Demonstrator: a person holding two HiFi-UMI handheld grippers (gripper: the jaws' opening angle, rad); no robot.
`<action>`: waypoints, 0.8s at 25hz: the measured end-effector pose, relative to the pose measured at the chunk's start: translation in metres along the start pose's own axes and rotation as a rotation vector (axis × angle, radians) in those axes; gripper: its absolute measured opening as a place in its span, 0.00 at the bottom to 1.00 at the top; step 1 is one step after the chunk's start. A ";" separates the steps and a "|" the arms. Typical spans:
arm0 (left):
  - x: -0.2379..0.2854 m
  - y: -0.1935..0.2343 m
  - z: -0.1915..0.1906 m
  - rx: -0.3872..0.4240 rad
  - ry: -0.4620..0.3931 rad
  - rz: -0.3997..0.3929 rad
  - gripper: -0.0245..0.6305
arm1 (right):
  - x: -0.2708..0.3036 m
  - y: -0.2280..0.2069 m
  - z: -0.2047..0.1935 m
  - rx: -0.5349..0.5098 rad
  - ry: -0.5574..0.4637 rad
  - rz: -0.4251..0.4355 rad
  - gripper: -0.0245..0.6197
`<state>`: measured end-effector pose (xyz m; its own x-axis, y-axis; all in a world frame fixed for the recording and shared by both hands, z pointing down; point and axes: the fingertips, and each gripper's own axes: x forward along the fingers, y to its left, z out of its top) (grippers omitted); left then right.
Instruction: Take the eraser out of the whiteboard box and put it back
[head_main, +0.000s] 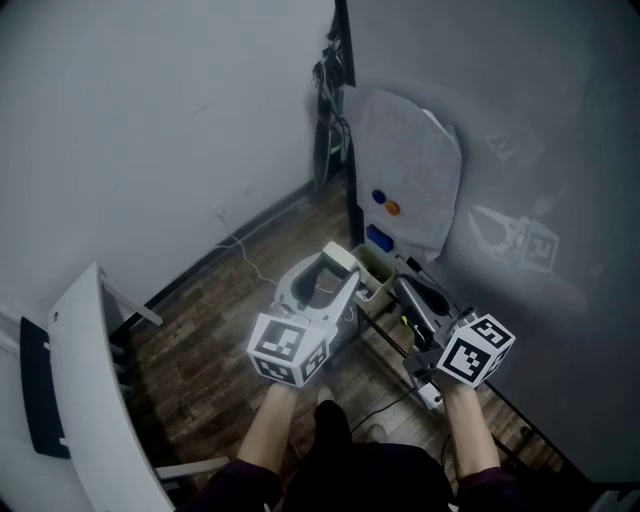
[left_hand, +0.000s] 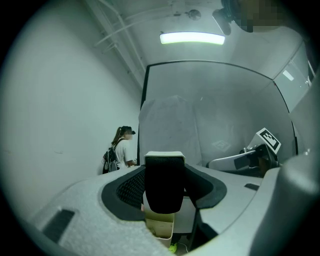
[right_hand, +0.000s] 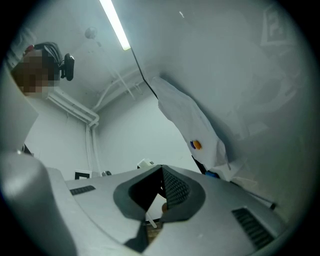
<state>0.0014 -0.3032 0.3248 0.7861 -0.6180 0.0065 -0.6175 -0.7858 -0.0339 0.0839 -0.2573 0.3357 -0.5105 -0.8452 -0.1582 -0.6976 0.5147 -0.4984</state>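
whiteboard (head_main: 540, 130) at right | left gripper (head_main: 338, 266): jaws clamped on the eraser (left_hand: 164, 185) | right gripper (right_hand: 160, 175): jaws pressed together, nothing between | box (left_hand: 160, 228) by the whiteboard's lower edge | eraser: held upright just above the box

The head camera looks steeply down from above. Cameras on the left gripper (head_main: 336, 266) and right gripper (head_main: 400, 284) sit close behind the jaws and tilt upward. All three views share the far white sheet (head_main: 405, 165).
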 end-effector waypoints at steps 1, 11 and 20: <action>0.003 0.003 -0.007 -0.007 0.009 -0.001 0.38 | 0.001 -0.003 -0.002 0.004 0.002 -0.007 0.04; 0.019 0.016 -0.049 -0.058 0.071 -0.033 0.38 | 0.007 -0.023 -0.021 0.038 0.024 -0.070 0.04; 0.038 0.027 -0.075 -0.073 0.104 -0.058 0.38 | 0.014 -0.037 -0.035 0.050 0.049 -0.116 0.04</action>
<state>0.0123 -0.3498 0.3990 0.8159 -0.5676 0.1104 -0.5744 -0.8175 0.0422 0.0848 -0.2831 0.3814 -0.4527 -0.8899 -0.0557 -0.7280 0.4050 -0.5532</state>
